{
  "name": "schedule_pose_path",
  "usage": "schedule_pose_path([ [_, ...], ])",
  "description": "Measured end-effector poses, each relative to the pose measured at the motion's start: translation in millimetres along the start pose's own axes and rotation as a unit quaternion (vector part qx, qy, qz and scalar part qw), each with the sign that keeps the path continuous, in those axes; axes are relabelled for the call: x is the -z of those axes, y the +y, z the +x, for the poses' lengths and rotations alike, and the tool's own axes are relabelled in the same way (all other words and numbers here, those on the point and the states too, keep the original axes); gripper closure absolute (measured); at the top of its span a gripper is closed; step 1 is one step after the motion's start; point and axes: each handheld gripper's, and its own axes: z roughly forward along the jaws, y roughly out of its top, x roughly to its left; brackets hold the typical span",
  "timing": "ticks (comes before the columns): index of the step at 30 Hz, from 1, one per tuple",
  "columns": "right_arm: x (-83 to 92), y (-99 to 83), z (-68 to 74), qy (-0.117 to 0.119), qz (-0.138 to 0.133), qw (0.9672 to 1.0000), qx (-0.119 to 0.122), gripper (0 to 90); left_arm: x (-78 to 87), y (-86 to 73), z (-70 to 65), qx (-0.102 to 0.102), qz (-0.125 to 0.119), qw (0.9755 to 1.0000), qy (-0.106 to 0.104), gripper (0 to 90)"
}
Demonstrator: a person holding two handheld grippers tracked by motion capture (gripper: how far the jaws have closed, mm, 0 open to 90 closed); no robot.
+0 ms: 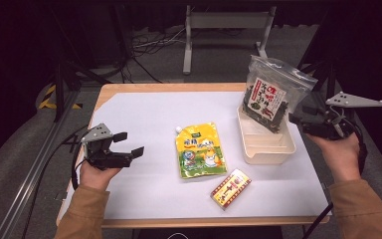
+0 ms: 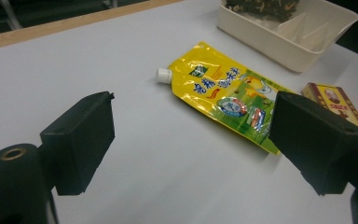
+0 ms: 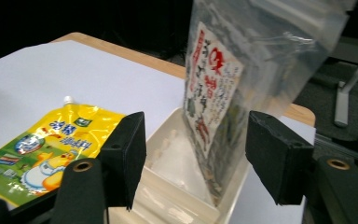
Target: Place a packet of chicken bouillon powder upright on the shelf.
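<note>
A clear bag of dried seaweed [image 1: 268,94] with a red and white label stands upright in the far end of a cream tray [image 1: 273,149]. My right gripper [image 1: 298,117] hovers just right of it, open. In the right gripper view the bag [image 3: 219,93] stands ahead, between the lines of the two jaws, and neither pad touches it. A yellow spouted pouch [image 1: 200,149] lies flat mid-table. A red and yellow box [image 1: 231,188] lies in front of it. My left gripper [image 1: 132,143] is open above the left of the table, holding nothing, and points toward the pouch [image 2: 223,93].
The white sheet [image 1: 144,114] covers most of the wooden table. The tray [image 2: 279,46] has dividers inside. Bare sheet lies between my left gripper [image 2: 193,107] and the pouch. A metal frame [image 1: 224,22] and cables stand on the floor behind the table.
</note>
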Motion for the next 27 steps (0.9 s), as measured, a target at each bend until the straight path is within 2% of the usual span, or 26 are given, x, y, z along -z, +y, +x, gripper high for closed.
schedule_pose_path([
  [5, 0.8, -9.9, 14.4, 0.020, -0.003, 0.9997, 0.011, 37.9, -5.3, 1.0, -1.7, 0.005, 0.004, 1.0000, -0.006, 14.5],
  [8, -0.2, -18.8, 23.5, 0.032, -0.006, 0.9992, 0.022, 37.6, -4.5, 1.2, -4.4, 0.007, -0.013, 0.9999, 0.001, 19.6],
  [11, -2.3, -24.9, 32.6, 0.043, -0.007, 0.9986, 0.030, 37.0, -6.7, 2.4, -4.6, 0.017, -0.017, 0.9997, -0.001, 20.7],
  [16, -5.8, -28.8, 45.4, 0.061, -0.008, 0.9974, 0.038, 36.7, -16.4, 3.4, -6.9, 0.023, -0.005, 0.9997, -0.004, 18.2],
  [19, -6.8, -30.7, 52.1, 0.075, -0.020, 0.9964, 0.032, 36.4, -24.6, 4.4, -9.7, 0.019, -0.005, 0.9998, 0.008, 12.0],
  [21, -8.3, -32.4, 56.8, 0.080, -0.022, 0.9960, 0.031, 36.2, -30.0, 5.7, -10.7, 0.020, 0.006, 0.9997, 0.009, 8.0],
  [23, -10.4, -34.3, 62.0, 0.081, -0.021, 0.9958, 0.037, 36.1, -36.4, 6.6, -11.4, 0.025, 0.019, 0.9995, 0.001, 7.2],
  [24, -11.5, -35.4, 64.5, 0.083, -0.023, 0.9955, 0.040, 36.1, -39.3, 6.7, -12.3, 0.033, 0.024, 0.9992, -0.001, 7.7],
  [27, -14.7, -38.8, 70.8, 0.091, -0.028, 0.9948, 0.036, 35.9, -47.4, 7.7, -14.3, 0.044, 0.029, 0.9986, 0.001, 7.4],
])
